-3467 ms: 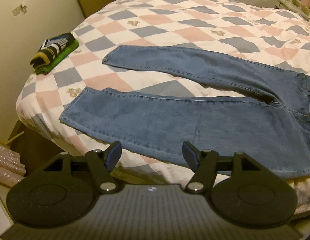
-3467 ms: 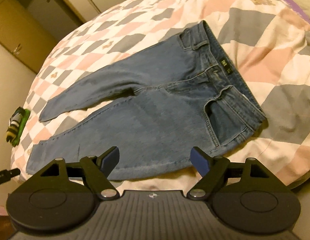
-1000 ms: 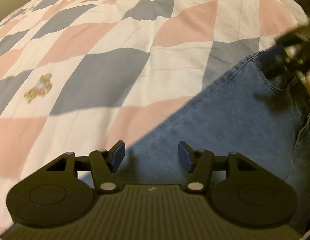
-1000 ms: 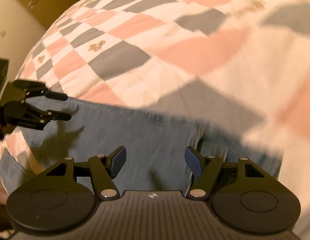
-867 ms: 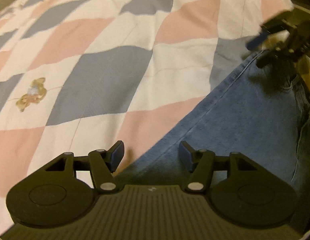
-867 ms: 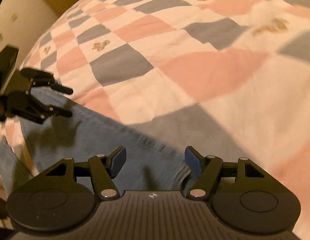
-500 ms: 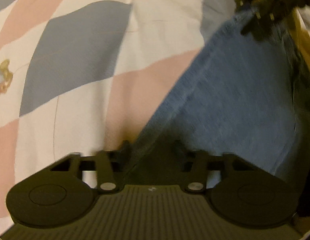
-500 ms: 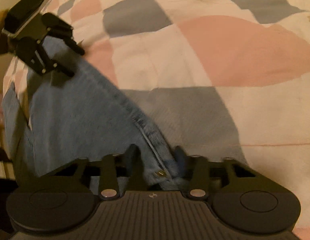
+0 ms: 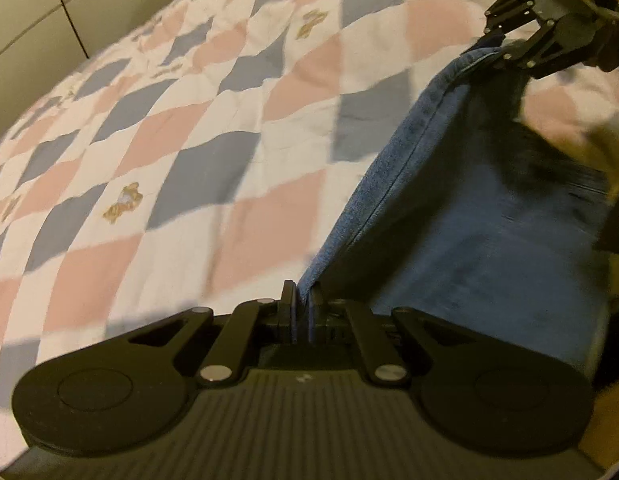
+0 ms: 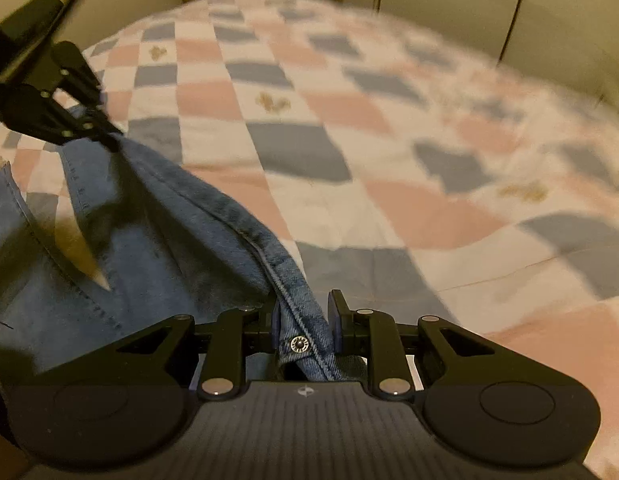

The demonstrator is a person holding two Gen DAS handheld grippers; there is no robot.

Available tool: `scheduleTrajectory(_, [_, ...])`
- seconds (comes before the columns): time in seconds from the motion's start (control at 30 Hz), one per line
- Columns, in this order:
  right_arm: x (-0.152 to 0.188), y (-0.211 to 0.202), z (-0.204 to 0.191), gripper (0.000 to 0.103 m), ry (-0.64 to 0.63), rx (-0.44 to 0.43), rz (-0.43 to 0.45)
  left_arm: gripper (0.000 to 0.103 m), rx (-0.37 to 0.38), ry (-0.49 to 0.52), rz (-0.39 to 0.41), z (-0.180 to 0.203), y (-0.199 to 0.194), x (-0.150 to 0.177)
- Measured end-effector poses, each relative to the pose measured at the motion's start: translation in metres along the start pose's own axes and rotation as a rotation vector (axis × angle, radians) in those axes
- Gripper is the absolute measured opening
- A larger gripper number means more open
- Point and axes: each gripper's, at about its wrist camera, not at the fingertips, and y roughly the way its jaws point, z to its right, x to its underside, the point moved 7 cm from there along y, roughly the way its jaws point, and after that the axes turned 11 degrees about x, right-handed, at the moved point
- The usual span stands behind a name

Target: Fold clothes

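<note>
The blue jeans (image 9: 469, 216) hang lifted off the checked quilt, stretched between my two grippers. My left gripper (image 9: 302, 312) is shut on the jeans' edge at its fingertips. My right gripper (image 10: 303, 320) is shut on the jeans' waistband (image 10: 293, 304) beside its metal button (image 10: 300, 345). In the left wrist view the right gripper (image 9: 505, 46) shows at the top right, holding the far end. In the right wrist view the left gripper (image 10: 105, 136) shows at the upper left, pinching the jeans (image 10: 157, 232). The legs hang down out of view.
The bed's pink, grey and white checked quilt (image 9: 189, 140) fills the space under and beyond the jeans (image 10: 389, 160). Pale cupboard doors (image 10: 509, 8) stand behind the bed. A wall (image 9: 49, 20) lies at the upper left.
Both grippers have closed on the jeans' far edge and lifted it off the quilt. The fabric now hangs taut between them.
</note>
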Motion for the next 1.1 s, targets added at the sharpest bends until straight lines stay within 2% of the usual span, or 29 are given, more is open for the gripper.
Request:
scheduleTrajectory(0.07, [0.015,-0.035,-0.024,0.023,-0.043,0.059,0.035,0.003,0.006,-0.049,-0.011,0.037,-0.005,0.026])
scheduleTrajectory(0.2, [0.08,-0.074,-0.09,0.023,-0.13,0.114,-0.018,0.005,0.018,-0.147,-0.032,0.112,-0.016,0.076])
scheduleTrajectory(0.23, [0.105,-0.079,-0.107,0.024,-0.142,0.125,-0.058,0.008,0.017,-0.175,-0.043,0.128,-0.015,0.09])
scheduleTrajectory(0.27, [0.13,-0.076,-0.12,0.031,-0.141,0.141,-0.124,0.013,0.004,-0.215,-0.071,0.138,-0.004,0.105])
scheduleTrajectory(0.3, [0.156,-0.071,-0.133,0.048,-0.137,0.159,-0.196,0.014,-0.009,-0.255,-0.099,0.148,0.007,0.119])
scheduleTrajectory(0.33, [0.177,-0.067,-0.144,0.052,-0.133,0.176,-0.246,0.021,-0.022,-0.295,-0.127,0.158,0.018,0.134])
scheduleTrajectory(0.4, [0.206,-0.069,-0.156,0.052,-0.067,0.186,-0.298,0.021,-0.05,-0.376,-0.175,0.176,0.037,0.162])
scheduleTrajectory(0.43, [0.217,-0.073,-0.156,0.052,0.032,0.176,-0.321,0.021,-0.066,-0.421,-0.166,0.18,0.037,0.169])
scheduleTrajectory(0.5, [0.228,-0.088,-0.147,0.053,0.293,0.129,-0.318,0.023,-0.074,-0.547,-0.09,0.182,0.026,0.176])
scheduleTrajectory(0.53, [0.235,-0.096,-0.139,0.053,0.479,0.094,-0.302,0.026,-0.083,-0.621,-0.04,0.179,0.02,0.177])
scheduleTrajectory(0.63, [0.259,-0.104,-0.107,0.053,1.029,-0.024,-0.231,0.03,-0.091,-0.857,0.102,0.166,0.01,0.183])
scheduleTrajectory(0.67, [0.266,-0.103,-0.097,0.053,1.183,-0.057,-0.201,0.03,-0.083,-0.934,0.146,0.161,0.009,0.184])
scheduleTrajectory(0.73, [0.275,-0.096,-0.078,0.053,1.411,-0.095,-0.139,0.032,-0.062,-1.072,0.235,0.147,0.012,0.189])
scheduleTrajectory(0.8, [0.279,-0.085,-0.066,0.054,1.521,-0.092,-0.103,0.034,-0.051,-1.191,0.304,0.131,0.016,0.196])
scheduleTrajectory(0.87, [0.28,-0.071,-0.059,0.055,1.563,-0.08,-0.098,0.039,-0.048,-1.299,0.36,0.117,0.023,0.207])
scheduleTrajectory(0.93, [0.281,-0.054,-0.055,0.055,1.592,-0.071,-0.1,0.039,-0.055,-1.399,0.398,0.105,0.03,0.219])
scheduleTrajectory(1.03, [0.287,-0.036,-0.053,0.053,1.633,-0.05,-0.09,0.039,-0.039,-1.53,0.468,0.09,0.043,0.235])
scheduleTrajectory(1.1, [0.287,-0.025,-0.052,0.051,1.658,-0.036,-0.084,0.032,-0.034,-1.595,0.506,0.081,0.049,0.241])
